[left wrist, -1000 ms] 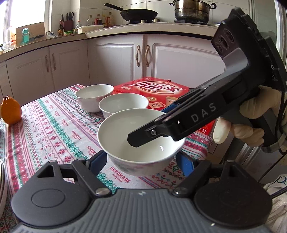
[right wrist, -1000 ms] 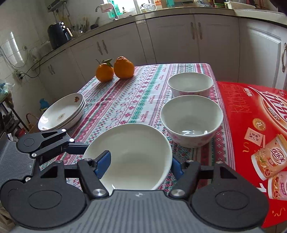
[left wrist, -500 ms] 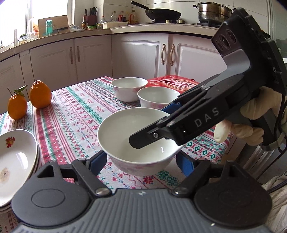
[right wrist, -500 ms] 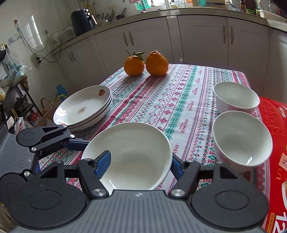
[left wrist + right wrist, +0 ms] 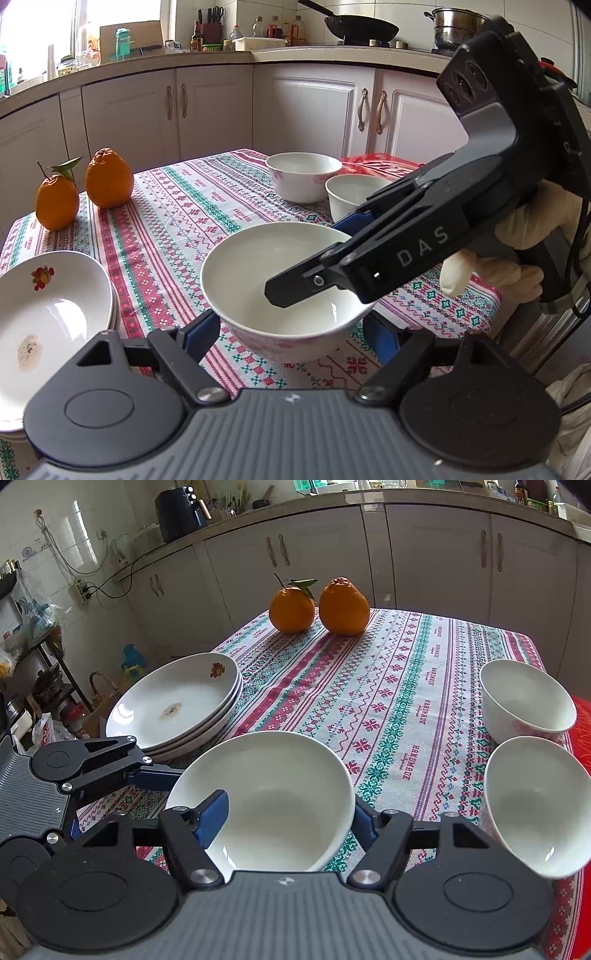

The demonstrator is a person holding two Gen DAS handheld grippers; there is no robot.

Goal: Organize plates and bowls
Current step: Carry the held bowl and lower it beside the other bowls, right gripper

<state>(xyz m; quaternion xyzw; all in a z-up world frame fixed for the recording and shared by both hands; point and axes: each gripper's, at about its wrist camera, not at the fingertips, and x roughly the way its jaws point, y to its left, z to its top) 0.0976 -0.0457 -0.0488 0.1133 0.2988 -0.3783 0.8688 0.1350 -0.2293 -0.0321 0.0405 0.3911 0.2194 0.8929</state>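
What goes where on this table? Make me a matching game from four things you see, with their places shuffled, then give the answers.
Things:
1. held bowl
2. stack of plates
3. two oranges
4. two empty bowls

Places:
A. far end of the tablecloth
B. right side, beside the red box
C. between both claws, left claw and right claw
D. left edge of the table

Pairs: 1-C, 2-D, 3-A, 4-B
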